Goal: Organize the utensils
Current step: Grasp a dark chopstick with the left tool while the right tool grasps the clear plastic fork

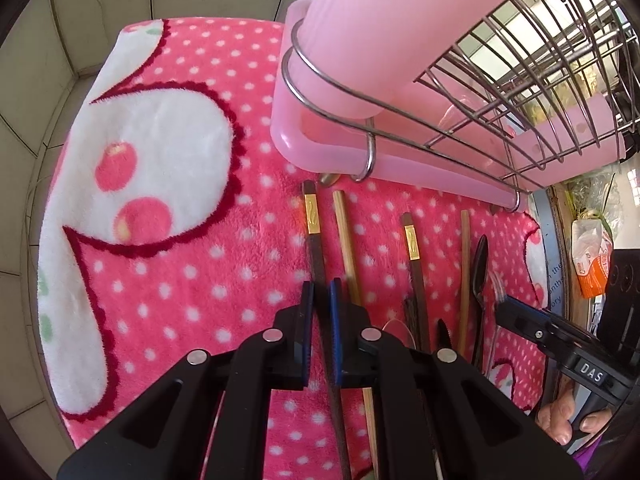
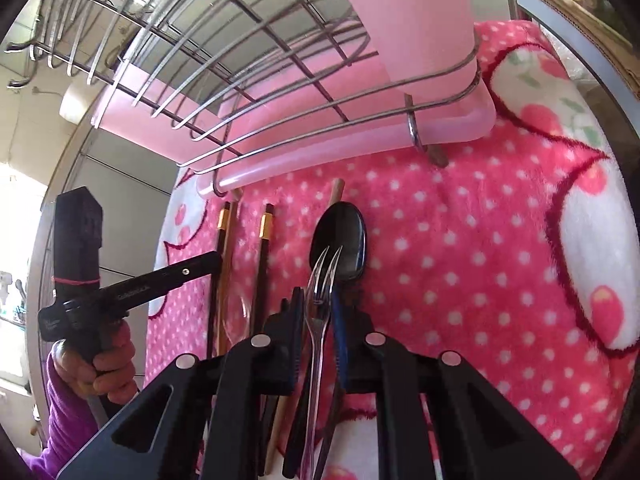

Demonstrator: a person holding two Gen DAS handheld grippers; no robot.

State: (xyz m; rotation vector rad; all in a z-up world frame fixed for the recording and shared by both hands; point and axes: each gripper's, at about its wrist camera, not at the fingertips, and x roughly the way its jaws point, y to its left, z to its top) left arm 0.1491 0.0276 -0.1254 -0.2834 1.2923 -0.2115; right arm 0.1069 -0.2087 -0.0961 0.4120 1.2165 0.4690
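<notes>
My left gripper (image 1: 321, 294) points down at the pink dotted towel (image 1: 180, 280) and is shut on a dark chopstick with a gold band (image 1: 314, 240). Beside it lie a bamboo chopstick (image 1: 346, 240), a second dark chopstick (image 1: 414, 264), another bamboo one (image 1: 464, 272) and a black spoon (image 1: 480, 268). My right gripper (image 2: 316, 300) is shut on a clear plastic fork (image 2: 324, 272), whose tines reach over the black spoon (image 2: 340, 240). The left gripper (image 2: 216, 260) shows at the left of the right wrist view, held by a hand (image 2: 108, 368).
A wire dish rack (image 1: 520, 80) on a pink drip tray (image 1: 288, 140) stands just beyond the utensils, with a tall pink holder (image 1: 380, 20) in its corner. Tiled wall lies behind the towel. An orange packet (image 1: 596, 276) sits past the table's right edge.
</notes>
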